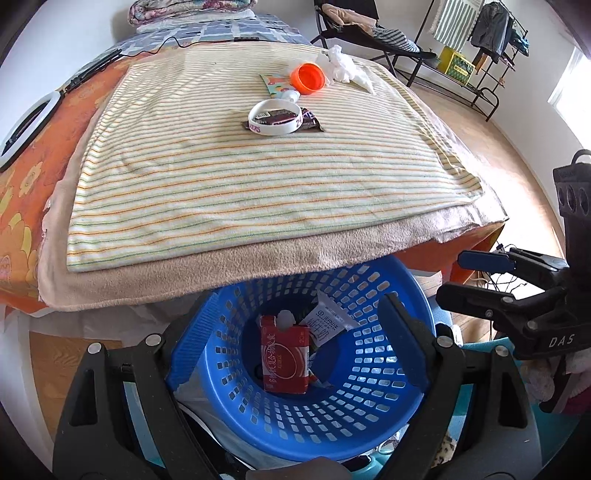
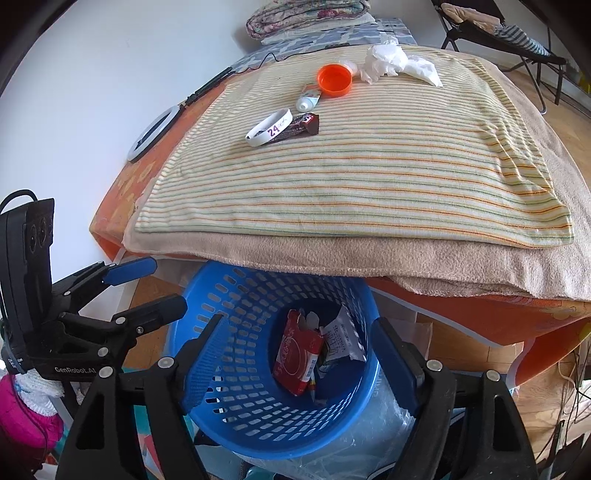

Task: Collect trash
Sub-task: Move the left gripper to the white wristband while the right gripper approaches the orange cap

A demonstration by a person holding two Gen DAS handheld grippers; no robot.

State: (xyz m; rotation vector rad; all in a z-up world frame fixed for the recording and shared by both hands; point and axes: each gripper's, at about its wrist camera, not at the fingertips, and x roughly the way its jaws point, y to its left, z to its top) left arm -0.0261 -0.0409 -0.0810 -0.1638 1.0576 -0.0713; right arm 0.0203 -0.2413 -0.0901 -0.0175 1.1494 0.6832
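Observation:
A blue plastic basket (image 1: 332, 417) sits below the table edge and holds a red carton (image 1: 284, 363) and a white wrapper (image 1: 325, 325). My left gripper (image 1: 295, 332) is open and empty above it. My right gripper (image 2: 299, 347) is also open and empty over the basket (image 2: 266, 424). On the striped towel (image 1: 258, 177) lie an orange cap (image 1: 307, 76), crumpled white tissue (image 1: 341, 64), a small tube (image 1: 290, 96), a white wristband (image 1: 275, 117) and a dark candy wrapper (image 1: 308, 123). The right wrist view shows the cap (image 2: 334, 80), tissue (image 2: 395, 62), wristband (image 2: 269, 127) and wrapper (image 2: 303, 125).
The right gripper shows at the right edge of the left wrist view (image 1: 491, 277); the left gripper shows at the left of the right wrist view (image 2: 140, 288). A ring light (image 1: 26, 129) lies at the table's left. A folding chair (image 1: 354, 29) and clothes rack (image 1: 480, 48) stand beyond.

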